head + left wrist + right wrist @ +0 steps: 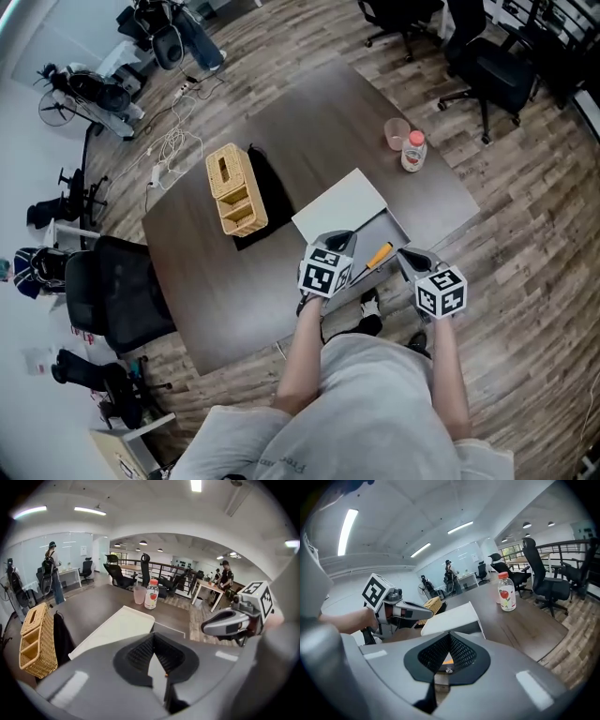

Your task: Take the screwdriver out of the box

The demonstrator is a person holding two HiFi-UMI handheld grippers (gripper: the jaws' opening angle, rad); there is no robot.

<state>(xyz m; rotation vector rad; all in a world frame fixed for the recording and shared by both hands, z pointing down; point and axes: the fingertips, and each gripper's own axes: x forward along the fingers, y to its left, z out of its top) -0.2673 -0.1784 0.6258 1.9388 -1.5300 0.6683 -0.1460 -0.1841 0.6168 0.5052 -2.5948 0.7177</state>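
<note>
- Currently my left gripper point(339, 241) has its jaws pressed together with nothing between them. It hangs over the left part of the box point(389, 230), angled down and away from me.
- My right gripper point(407, 257) also has its jaws closed against each other and holds nothing. Its tip sits at the box's right end, by the tabletop's near edge.
- The screwdriver point(378, 255), with a yellow-orange handle, lies slanted inside the open grey box. It is between my two gripper tips and neither grips it.
- In the right gripper view a sliver of orange shows just beneath the closed jaws.
- The box rests at the near edge of the table point(309, 122), towards the right corner.
- Its white lid point(342, 206) lies open and flat on the tabletop on the far side of the box.
- A wicker basket point(236, 190) stands towards the left edge of the tabletop.
- A black cloth point(272, 199) lies just beside the basket, between it and the lid.
- A bottle point(413, 151) with a red cap and a pink cup point(397, 133) stand just beside each other near the right edge, well apart from the box.
</note>
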